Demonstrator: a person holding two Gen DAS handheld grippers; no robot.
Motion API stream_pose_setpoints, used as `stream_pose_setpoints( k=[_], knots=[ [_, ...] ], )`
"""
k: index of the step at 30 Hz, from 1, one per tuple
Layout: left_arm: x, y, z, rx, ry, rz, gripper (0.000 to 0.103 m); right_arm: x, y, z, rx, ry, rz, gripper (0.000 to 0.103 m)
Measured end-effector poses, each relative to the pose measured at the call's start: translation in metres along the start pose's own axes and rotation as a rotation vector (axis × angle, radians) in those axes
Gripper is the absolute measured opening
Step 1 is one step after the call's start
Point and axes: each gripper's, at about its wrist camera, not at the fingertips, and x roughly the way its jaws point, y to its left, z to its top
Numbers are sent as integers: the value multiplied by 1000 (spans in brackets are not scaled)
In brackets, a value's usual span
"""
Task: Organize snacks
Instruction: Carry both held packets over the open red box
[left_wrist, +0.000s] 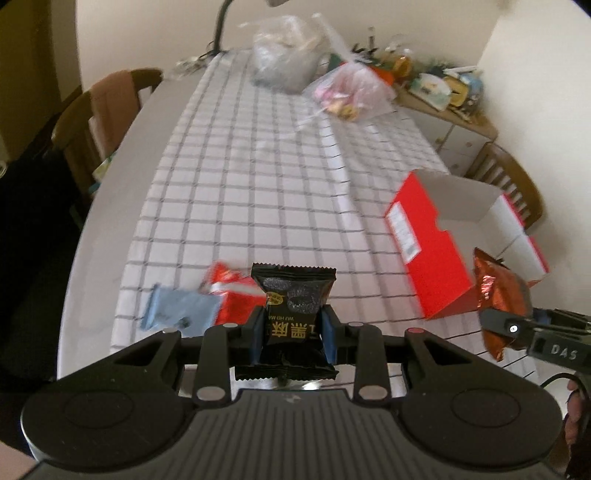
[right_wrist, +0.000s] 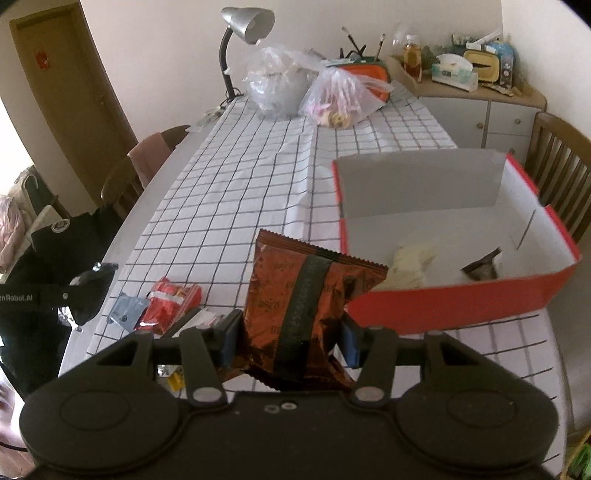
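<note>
Your left gripper (left_wrist: 293, 330) has its jaws clamped on a black snack packet (left_wrist: 293, 314), which stands upright between the blue pads. Your right gripper (right_wrist: 290, 341) grips a brown Oreo packet (right_wrist: 306, 306) the same way, its top sticking up past the jaws. Beyond, near the table's (left_wrist: 240, 177) near-left corner, lie a red packet (right_wrist: 168, 308) and a blue one (left_wrist: 181, 308). Along the right edge sits the open red box (right_wrist: 443, 306), two snacks inside.
</note>
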Motion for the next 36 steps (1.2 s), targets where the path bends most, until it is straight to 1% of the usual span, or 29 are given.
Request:
stream_pose_setpoints(
  k=[3,6,9,13,17,21,24,28,33,36],
  knots=[
    [0,-25,7,14,-10,-7,31,-7,-15,7,11,-10,7,51],
    [4,-54,15,36,-25,-19,31,-13,-30,14,7,-24,-8,51],
    [11,-85,21,61,-23,-41,31,-16,-47,20,1,-31,-24,51],
    [26,-125,30,102,-20,-58,31,-15,-73,28,5,-29,-41,51],
    [47,-157,38,103,-9,-73,31,-8,-105,38,21,-19,-52,51],
    [67,-186,44,113,13,-70,31,0,-133,46,20,-7,-71,51],
    [82,-204,48,110,33,-74,31,7,-152,52,13,10,-80,51],
    [105,-225,55,102,59,-60,31,20,-172,59,-26,33,-84,51],
    [133,-246,65,93,86,-20,31,43,-194,69,-56,90,-81,51],
    [149,-255,69,94,113,0,31,57,-200,72,-65,119,-95,51]
  ],
)
